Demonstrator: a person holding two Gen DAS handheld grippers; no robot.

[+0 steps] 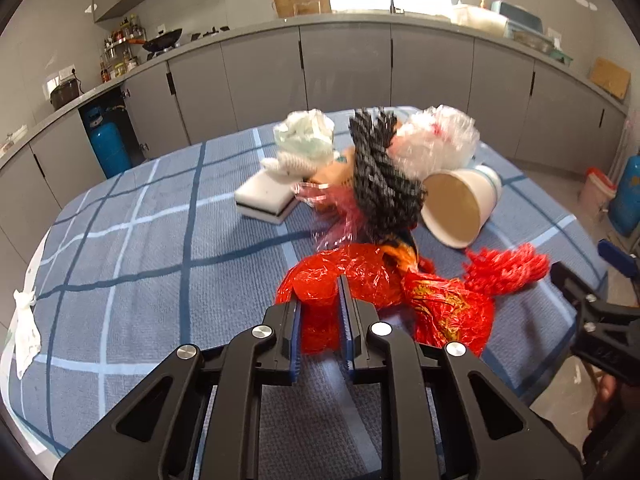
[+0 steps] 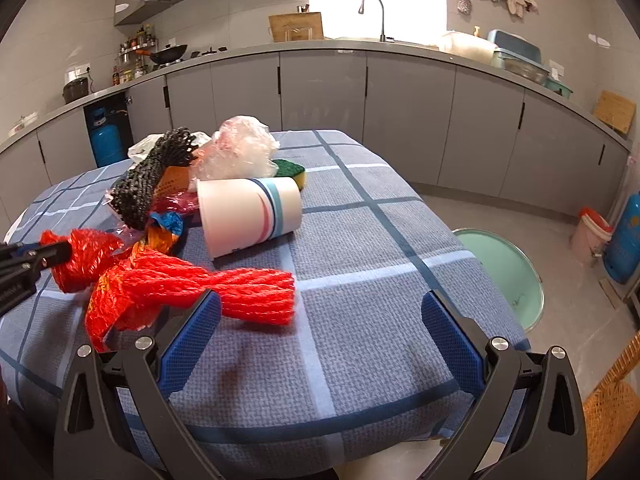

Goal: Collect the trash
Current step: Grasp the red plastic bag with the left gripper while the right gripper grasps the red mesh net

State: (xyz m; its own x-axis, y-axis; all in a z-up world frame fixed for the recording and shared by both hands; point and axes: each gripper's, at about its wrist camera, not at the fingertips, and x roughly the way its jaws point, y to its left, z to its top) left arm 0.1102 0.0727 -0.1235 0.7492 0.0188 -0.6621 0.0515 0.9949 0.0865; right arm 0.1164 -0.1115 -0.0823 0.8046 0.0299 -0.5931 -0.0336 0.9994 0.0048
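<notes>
A pile of trash lies on the blue checked tablecloth [image 1: 120,240]. My left gripper [image 1: 320,298] is shut on a crumpled red plastic bag [image 1: 320,276], pinching its near end; the same grip shows at the left edge of the right wrist view on the red plastic bag [image 2: 86,260]. A red foam net [image 2: 244,290] lies beside the bag, just ahead of my right gripper [image 2: 320,304], which stands open over bare cloth with nothing between its fingers. Behind are a tipped paper cup [image 2: 248,212], a black net [image 1: 380,184] and a clear plastic bag [image 1: 436,140].
A white sponge [image 1: 266,198] and a crumpled white bag [image 1: 308,132] lie at the pile's far left, with a green-yellow sponge [image 2: 292,170] behind the cup. A green bin [image 2: 504,272] stands on the floor right of the table. Grey kitchen cabinets run behind.
</notes>
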